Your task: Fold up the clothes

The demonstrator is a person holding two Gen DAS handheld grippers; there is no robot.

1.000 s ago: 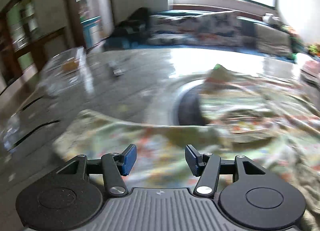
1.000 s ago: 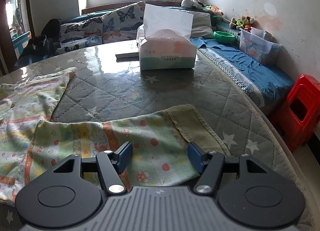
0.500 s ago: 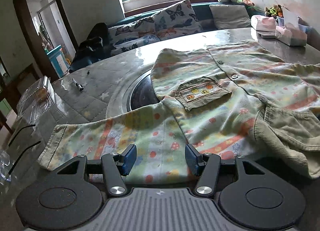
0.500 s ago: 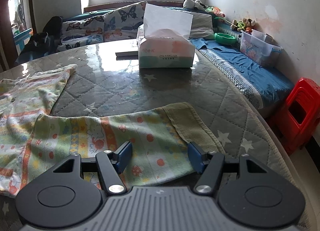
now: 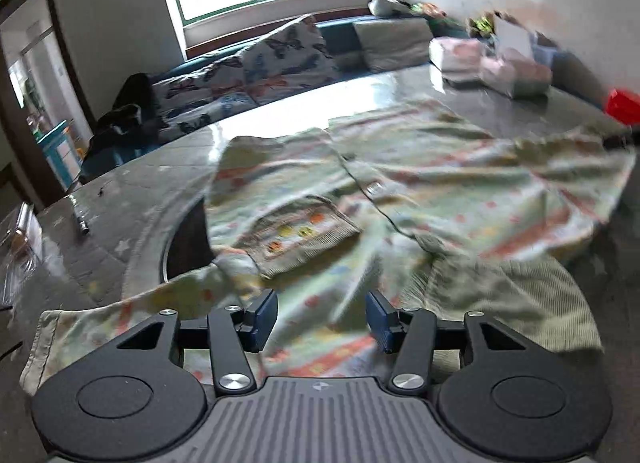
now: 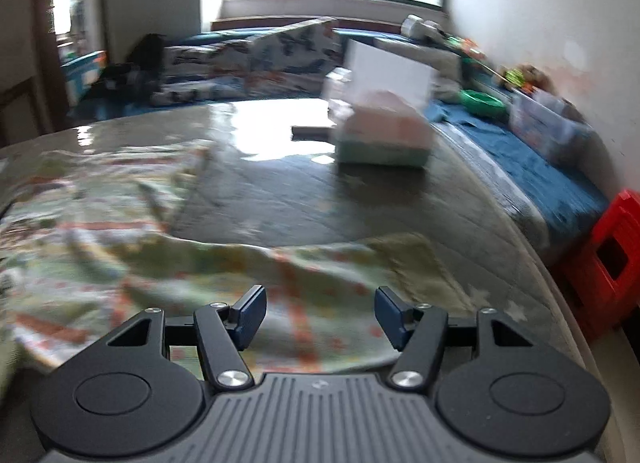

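One garment (image 5: 420, 191), a pale green child's shirt with stripes and small prints, lay spread across the quilted table (image 6: 320, 203), and as far as these blurred views showed, you had folded none of it. Its chest pocket (image 5: 304, 235) faced up near the middle of the left view, the button placket ran away toward the far right, and a ribbed olive hem or cuff (image 5: 512, 295) bunched at the near right. One sleeve trailed to the near left edge, partly over the round inset in the table.

Your left gripper (image 5: 322, 315) was spread wide, with printed cloth showing between its blue pads but nothing pinched. Your right gripper (image 6: 320, 317) was equally spread above the other sleeve (image 6: 280, 275), whose ribbed cuff pointed right toward the table's edge; whether either gripper touched the fabric I cannot tell.

So my judgement is that you were at the very start: both sleeves waited to be brought inward, and the body after that.

Farther out, a tissue box (image 6: 380, 135) stood on the far side of the table, well apart from the shirt. Beyond it ran a cushioned bench (image 5: 280, 63) under the window, and a red stool (image 6: 604, 263) sat off the right edge.
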